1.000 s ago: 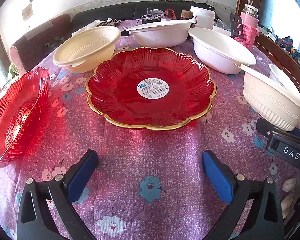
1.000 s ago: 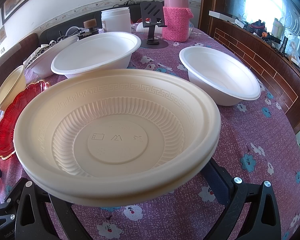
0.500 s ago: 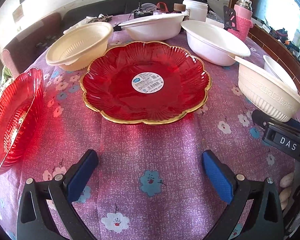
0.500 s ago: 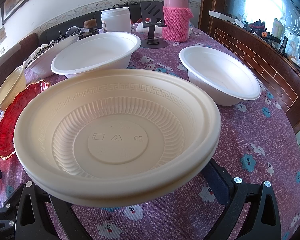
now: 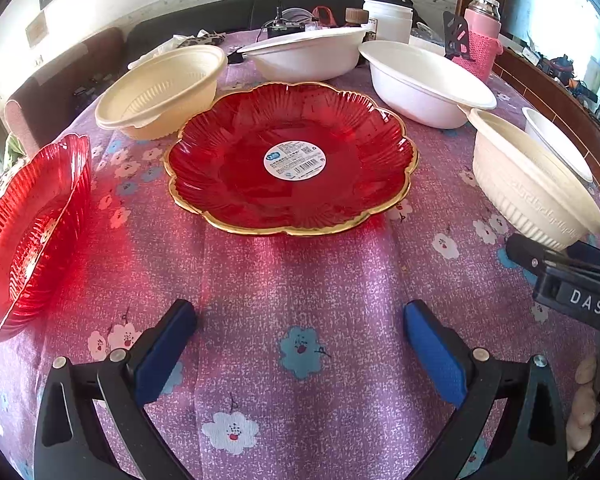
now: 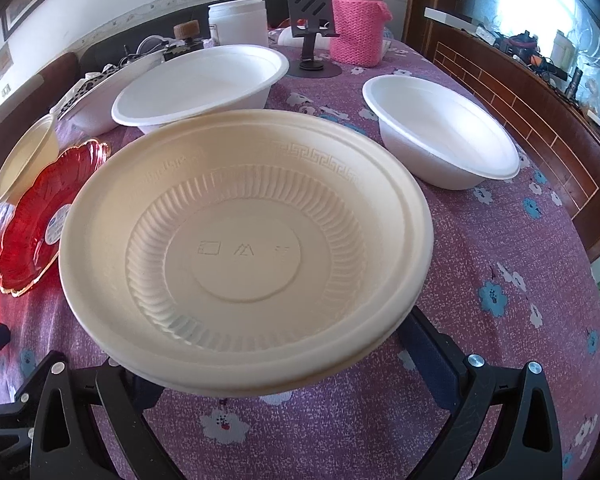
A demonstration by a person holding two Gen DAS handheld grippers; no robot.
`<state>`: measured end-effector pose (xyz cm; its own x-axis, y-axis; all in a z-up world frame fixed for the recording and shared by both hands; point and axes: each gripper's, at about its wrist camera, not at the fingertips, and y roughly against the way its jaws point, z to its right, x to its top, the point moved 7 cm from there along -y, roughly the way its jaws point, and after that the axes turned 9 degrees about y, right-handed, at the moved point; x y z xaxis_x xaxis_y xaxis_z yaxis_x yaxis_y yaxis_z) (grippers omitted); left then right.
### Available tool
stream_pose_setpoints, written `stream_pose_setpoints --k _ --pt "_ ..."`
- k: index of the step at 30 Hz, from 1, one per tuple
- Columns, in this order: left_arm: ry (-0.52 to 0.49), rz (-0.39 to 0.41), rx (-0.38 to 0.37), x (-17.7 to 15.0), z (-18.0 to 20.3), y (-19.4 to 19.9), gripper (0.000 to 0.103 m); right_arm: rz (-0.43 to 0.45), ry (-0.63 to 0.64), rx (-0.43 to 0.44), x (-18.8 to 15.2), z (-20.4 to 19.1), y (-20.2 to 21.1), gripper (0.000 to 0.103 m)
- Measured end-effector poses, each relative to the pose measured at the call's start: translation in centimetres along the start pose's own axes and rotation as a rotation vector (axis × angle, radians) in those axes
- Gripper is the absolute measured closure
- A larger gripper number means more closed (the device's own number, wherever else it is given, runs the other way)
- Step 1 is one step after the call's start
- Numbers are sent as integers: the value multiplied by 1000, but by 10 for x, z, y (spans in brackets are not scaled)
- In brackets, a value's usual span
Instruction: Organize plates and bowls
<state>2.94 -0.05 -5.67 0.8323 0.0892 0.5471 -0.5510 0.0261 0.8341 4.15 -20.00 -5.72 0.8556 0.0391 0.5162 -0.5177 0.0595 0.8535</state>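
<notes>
A red gold-rimmed plate (image 5: 292,160) lies flat in mid table, ahead of my open, empty left gripper (image 5: 300,340). A second red plate (image 5: 32,232) sits tilted at the left edge. A cream bowl (image 5: 164,88) stands behind the plate on the left. Another cream bowl (image 6: 244,248) fills the right wrist view, sitting between the wide-spread fingers of my right gripper (image 6: 276,352); I cannot tell if they touch it. It also shows at the right of the left wrist view (image 5: 536,188). Three white bowls (image 6: 204,80) (image 6: 440,132) (image 5: 304,56) stand further back.
A pink knit-covered flask (image 6: 358,12), a black phone stand (image 6: 312,28), a white jar (image 6: 238,24) and cables sit at the table's far end. A wooden ledge (image 6: 540,92) runs along the right. The purple floral tablecloth (image 5: 300,280) covers the table.
My left gripper has drawn back and risen a little, so the red plate looks farther away. The right gripper and the cream bowl have not moved.
</notes>
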Motion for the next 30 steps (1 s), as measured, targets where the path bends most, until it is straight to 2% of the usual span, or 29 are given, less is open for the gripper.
stream_pose_setpoints --k 6,9,13,16,20,23,26,30 --pt "-2 -22 -32 -3 -2 4 0 5 -4 -10 -6 -1 4 1" --pt "19 1 -129 -9 -5 25 1 11 -6 -9 -7 -1 5 1" --pt "21 217 -183 0 -19 83 1 15 -2 -4 -10 -2 8 1" --pt "75 326 -194 11 -39 118 0 17 13 14 -11 -4 9 1" --pt "159 341 -170 13 -70 146 0 21 12 9 -11 -4 9 1" --pt "199 375 -91 -2 -97 174 0 34 19 30 -12 -4 10 1" --pt "245 373 -25 -20 -125 199 0 49 -1 54 -11 -1 12 1" --pt "336 429 42 -42 -150 240 0 31 21 7 -14 -5 11 1"
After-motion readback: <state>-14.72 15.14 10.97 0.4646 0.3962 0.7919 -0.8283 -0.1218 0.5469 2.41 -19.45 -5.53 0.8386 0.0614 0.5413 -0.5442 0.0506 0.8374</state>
